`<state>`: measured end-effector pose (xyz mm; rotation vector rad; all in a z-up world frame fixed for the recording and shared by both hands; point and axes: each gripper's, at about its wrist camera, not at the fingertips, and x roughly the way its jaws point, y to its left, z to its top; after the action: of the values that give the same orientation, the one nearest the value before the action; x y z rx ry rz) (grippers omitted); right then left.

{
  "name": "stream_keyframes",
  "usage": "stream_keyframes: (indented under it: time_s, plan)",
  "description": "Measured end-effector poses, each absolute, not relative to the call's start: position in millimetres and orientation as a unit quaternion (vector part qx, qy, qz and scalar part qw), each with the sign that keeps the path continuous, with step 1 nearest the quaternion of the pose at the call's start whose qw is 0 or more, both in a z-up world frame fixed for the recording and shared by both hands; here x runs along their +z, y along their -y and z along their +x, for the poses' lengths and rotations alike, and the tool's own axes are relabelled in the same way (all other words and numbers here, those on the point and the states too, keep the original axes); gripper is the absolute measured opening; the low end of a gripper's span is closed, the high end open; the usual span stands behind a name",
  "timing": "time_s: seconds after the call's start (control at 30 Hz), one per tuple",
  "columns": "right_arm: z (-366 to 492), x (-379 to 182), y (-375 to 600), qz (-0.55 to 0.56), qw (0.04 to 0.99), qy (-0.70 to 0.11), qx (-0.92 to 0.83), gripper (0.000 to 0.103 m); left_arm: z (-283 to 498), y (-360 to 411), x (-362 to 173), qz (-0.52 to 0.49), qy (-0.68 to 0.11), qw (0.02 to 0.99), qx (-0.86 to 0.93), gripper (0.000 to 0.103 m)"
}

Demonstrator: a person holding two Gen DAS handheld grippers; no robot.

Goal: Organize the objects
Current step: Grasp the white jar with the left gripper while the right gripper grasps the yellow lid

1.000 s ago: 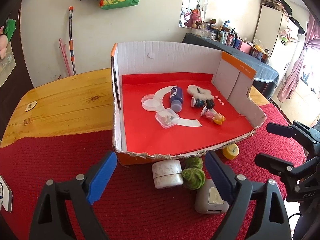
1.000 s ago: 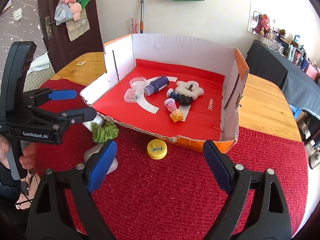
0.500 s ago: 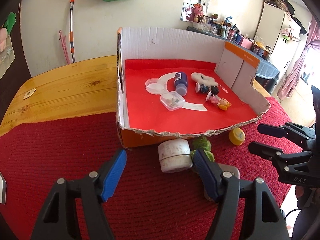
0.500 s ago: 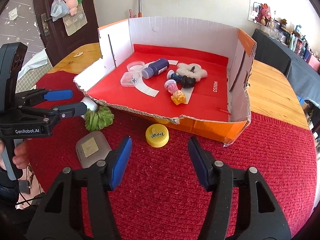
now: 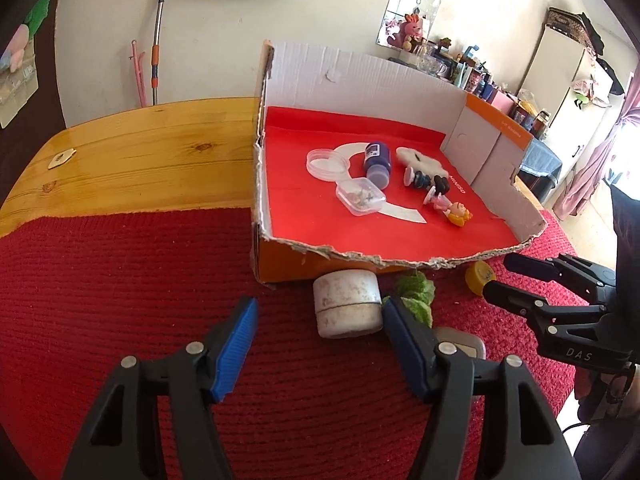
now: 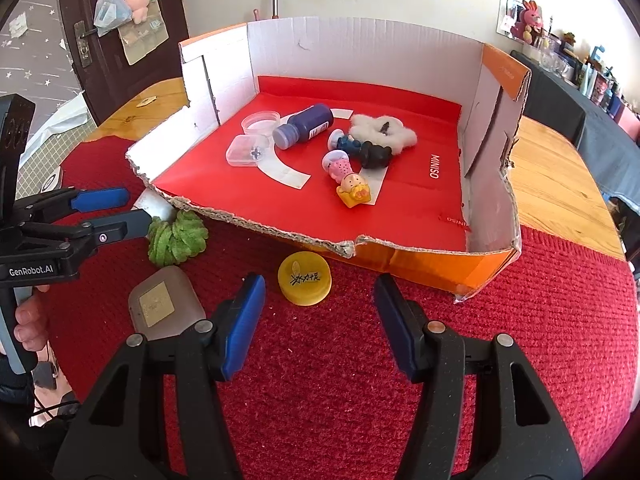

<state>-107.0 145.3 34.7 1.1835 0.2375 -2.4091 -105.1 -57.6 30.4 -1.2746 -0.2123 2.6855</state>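
An open cardboard box [image 5: 280, 256] [image 6: 496, 80] with a red floor holds a blue bottle [image 6: 304, 125], a clear lid, a small clear case [image 5: 361, 196], a white fluffy piece and small figurines [image 6: 352, 184]. In front of it on the red mat lie a white jar [image 5: 347, 303], a green scrunchie [image 6: 178, 236], a grey square case [image 6: 164, 308] and a yellow cap [image 6: 305, 277]. My left gripper [image 5: 320, 332] is open, its fingers either side of the white jar's near end. My right gripper [image 6: 320, 312] is open, just short of the yellow cap.
The red mat [image 5: 100, 280] covers the near part of a wooden table [image 5: 140, 152]. A dark side table with clutter stands at the far right [image 6: 592, 92]. A door is at the left in the right wrist view [image 6: 100, 60].
Both grippers have moved forward and down toward the objects on the mat. The left one has come up to the white jar, the right one to the yellow cap. Both jaws have narrowed slightly.
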Motion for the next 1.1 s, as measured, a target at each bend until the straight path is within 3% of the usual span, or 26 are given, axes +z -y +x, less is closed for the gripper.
stream_keyframes:
  time_s: [0.17,0.27,0.43,0.53,1.1]
  plan:
    - [-111.8,30.9,-142.4,0.434,0.224,-0.087,-0.868,0.055,-107.6,55.8,28.0,-0.432,0.07,0.085,0.895,0.065]
    - [-113.4,27.3,-138.4,0.438,0.226,-0.088,-0.866,0.054,-111.3,49.0,25.2,-0.437,0.064,0.087,0.893,0.059]
    - [-114.7,26.0,-137.1,0.439,0.225,-0.087,-0.865,0.043,-116.6,40.6,19.3,-0.442,0.052,0.083,0.892,0.052]
    - [-114.9,26.5,-137.7,0.439,0.226,-0.087,-0.865,0.032,-118.5,41.8,20.3,-0.444,0.065,0.097,0.888,0.039]
    - [-101.8,36.6,-130.4,0.432,0.247,-0.092,-0.863,0.029,-107.0,42.8,27.7,-0.439,0.067,0.106,0.89,0.039]
